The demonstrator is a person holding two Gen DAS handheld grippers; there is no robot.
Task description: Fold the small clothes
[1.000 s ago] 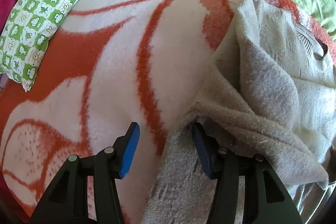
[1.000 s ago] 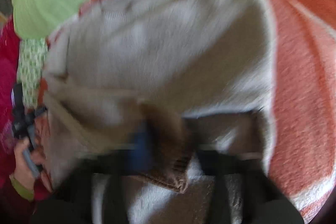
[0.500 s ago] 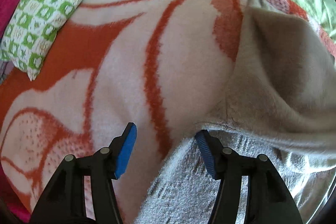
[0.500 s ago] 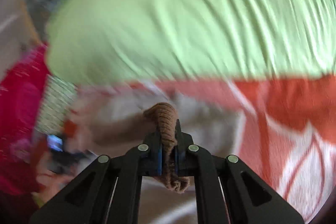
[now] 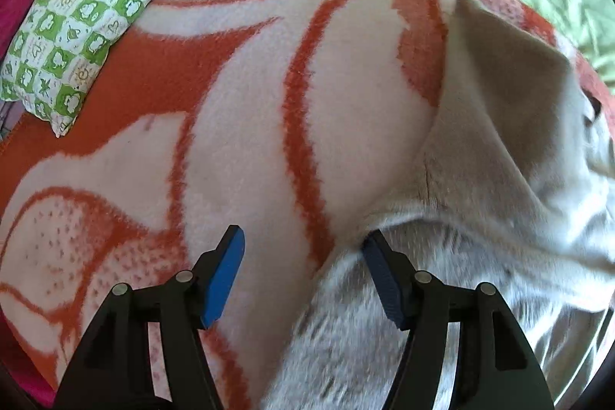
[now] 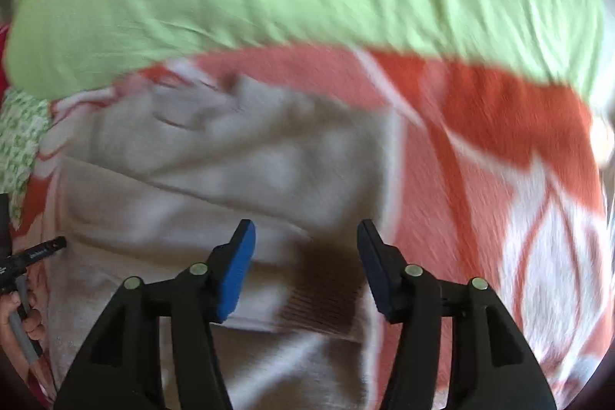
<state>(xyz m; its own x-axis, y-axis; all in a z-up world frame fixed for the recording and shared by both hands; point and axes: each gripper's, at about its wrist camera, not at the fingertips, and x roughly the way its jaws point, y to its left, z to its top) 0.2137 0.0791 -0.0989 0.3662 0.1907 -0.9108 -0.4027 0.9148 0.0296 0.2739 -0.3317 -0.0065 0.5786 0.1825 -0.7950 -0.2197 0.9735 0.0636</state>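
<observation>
Bed: orange-white blanket [image 5: 238, 110], grey sweater [image 6: 215, 187] on it.
Right gripper [image 6: 305, 269]: jaws just sprang apart, brown cuff [image 6: 326, 291] dropped, nothing held.
Left gripper [image 5: 303, 273]: wide, empty.
Tip: flatten the fold before regripping.

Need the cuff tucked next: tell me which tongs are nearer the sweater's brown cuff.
Right. The right tongs hang open just above the brown cuff; the left tongs sit at the sweater's opposite edge.
</observation>
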